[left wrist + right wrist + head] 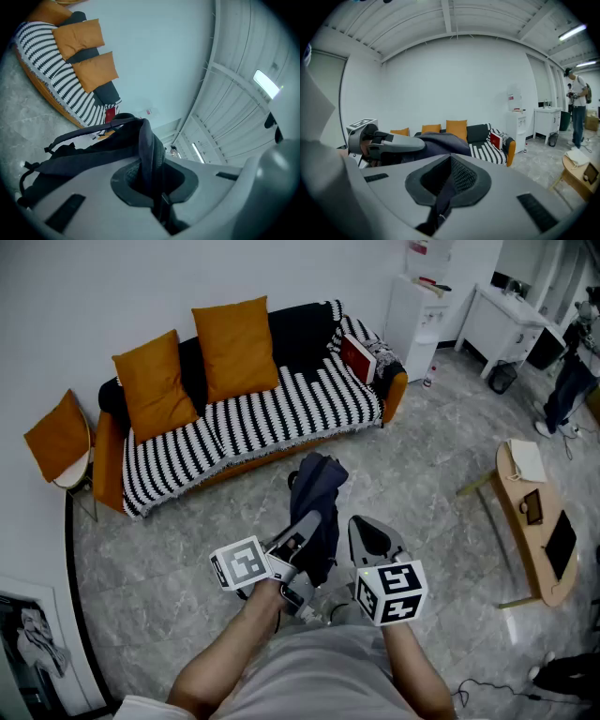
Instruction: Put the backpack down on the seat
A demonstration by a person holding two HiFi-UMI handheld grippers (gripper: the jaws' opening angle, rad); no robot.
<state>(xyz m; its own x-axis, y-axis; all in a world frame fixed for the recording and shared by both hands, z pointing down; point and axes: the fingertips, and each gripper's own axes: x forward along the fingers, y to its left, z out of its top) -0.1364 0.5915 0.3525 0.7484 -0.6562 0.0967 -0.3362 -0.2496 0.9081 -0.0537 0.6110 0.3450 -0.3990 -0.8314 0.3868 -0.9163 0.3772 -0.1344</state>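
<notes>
A dark navy backpack hangs above the grey floor, in front of the sofa. My left gripper is shut on one of its padded straps, and the bag's body droops to the left in the left gripper view. My right gripper is beside it on the right, shut on a thin dark strap. The backpack and left gripper show just ahead of its jaws. The sofa seat has a black-and-white striped cover and lies a stride ahead.
Orange cushions lean on the sofa back and a red book lies at its right end. A chair with an orange cushion stands to the left. A low wooden table is on the right, with white cabinets and a person beyond.
</notes>
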